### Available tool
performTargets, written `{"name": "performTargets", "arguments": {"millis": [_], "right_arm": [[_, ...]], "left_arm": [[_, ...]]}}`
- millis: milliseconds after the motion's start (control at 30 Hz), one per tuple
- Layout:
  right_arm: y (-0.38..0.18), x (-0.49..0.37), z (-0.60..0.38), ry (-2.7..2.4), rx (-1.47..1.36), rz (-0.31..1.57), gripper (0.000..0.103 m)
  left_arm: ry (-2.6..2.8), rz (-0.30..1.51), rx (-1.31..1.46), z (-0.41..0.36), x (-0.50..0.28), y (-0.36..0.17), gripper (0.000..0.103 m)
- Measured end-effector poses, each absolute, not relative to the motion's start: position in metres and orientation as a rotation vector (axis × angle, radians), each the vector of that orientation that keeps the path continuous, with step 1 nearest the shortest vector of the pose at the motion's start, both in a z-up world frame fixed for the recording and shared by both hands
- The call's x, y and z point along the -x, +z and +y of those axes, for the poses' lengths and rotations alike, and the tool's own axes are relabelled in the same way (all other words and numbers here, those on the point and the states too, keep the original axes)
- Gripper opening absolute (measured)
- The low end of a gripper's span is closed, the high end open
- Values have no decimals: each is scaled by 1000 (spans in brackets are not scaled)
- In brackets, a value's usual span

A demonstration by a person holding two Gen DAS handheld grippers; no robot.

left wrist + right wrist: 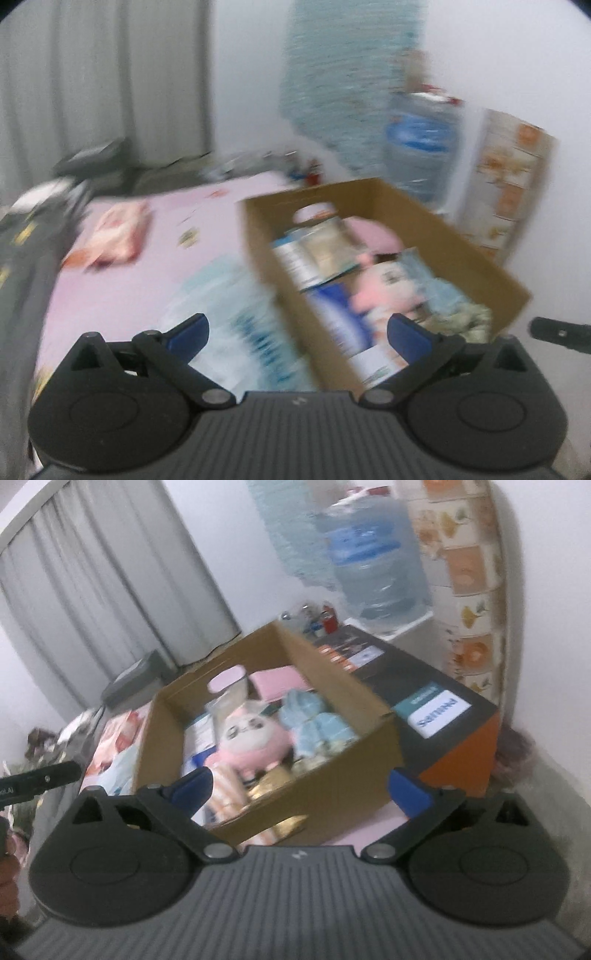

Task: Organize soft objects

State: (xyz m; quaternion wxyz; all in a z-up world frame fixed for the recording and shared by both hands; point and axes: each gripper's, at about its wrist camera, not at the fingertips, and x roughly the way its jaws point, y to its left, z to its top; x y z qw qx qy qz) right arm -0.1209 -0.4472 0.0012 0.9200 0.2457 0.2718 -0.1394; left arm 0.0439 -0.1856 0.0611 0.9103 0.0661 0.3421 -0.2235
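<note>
A brown cardboard box [476, 258] [354, 716] stands on a pink bed sheet [122, 295]. Inside lie a pink plush toy [247, 738] [380, 284], a light blue plush toy [314, 720], a pink pad [277, 681] and several packets. My left gripper [299, 330] is open and empty, above the box's near left wall. My right gripper [301, 788] is open and empty, just in front of the box's near wall. A pale blue and white soft pack [236, 325] lies left of the box. A pink packet [118, 232] lies farther left.
A dark box with a white label [436, 709] stands right of the cardboard box. A large water bottle [373, 554] [421, 140] stands behind by the wall. Grey curtains [110, 572] hang at the left. Dark items [88, 162] lie at the bed's far edge. The left wrist view is blurred.
</note>
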Motion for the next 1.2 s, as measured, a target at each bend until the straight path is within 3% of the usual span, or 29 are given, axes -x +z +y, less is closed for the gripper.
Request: {"name": "performTargets", "arguments": {"millis": [233,367,867,1200], "right_arm": [[19,106,-385,-272,-393,608,102],[25,101,-351,-246,-345,633,102],[2,69,-287,-179,-169,791,102],[-10,59,-292,-170,-183,840,102]], "left_arm": [[-330,841,-63,-134,-47,37,103],[-289,826,-61,-118,-35,31,103],[-299,872,-129,-139,-5,-3,102],[-290,892,-96,-135,-10,-4,102]]}}
